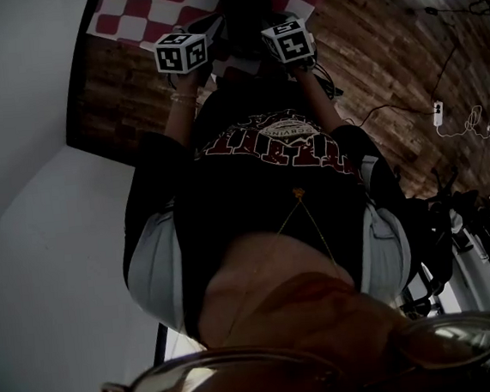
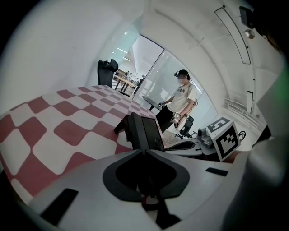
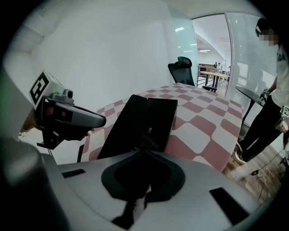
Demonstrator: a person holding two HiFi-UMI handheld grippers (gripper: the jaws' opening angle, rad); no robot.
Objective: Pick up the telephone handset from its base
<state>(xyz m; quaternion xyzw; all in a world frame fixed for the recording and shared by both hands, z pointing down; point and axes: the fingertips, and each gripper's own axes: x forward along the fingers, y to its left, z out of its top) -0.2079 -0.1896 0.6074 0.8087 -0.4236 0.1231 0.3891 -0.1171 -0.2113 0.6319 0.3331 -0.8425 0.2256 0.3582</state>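
On the left, the left claw [image 2: 144, 151] was pressed fully shut with nothing in it, held over the red-and-white checked table [image 2: 67, 131]. Ahead of both claws the black telephone [image 2: 143, 131] lay on the table, untouched, its handset not distinguishable from the base. On the right, the right claw [image 3: 145, 152] was likewise closed and empty.

Table [image 3: 203, 122] (red-and-white checks) — black telephone [image 3: 144, 119] on top
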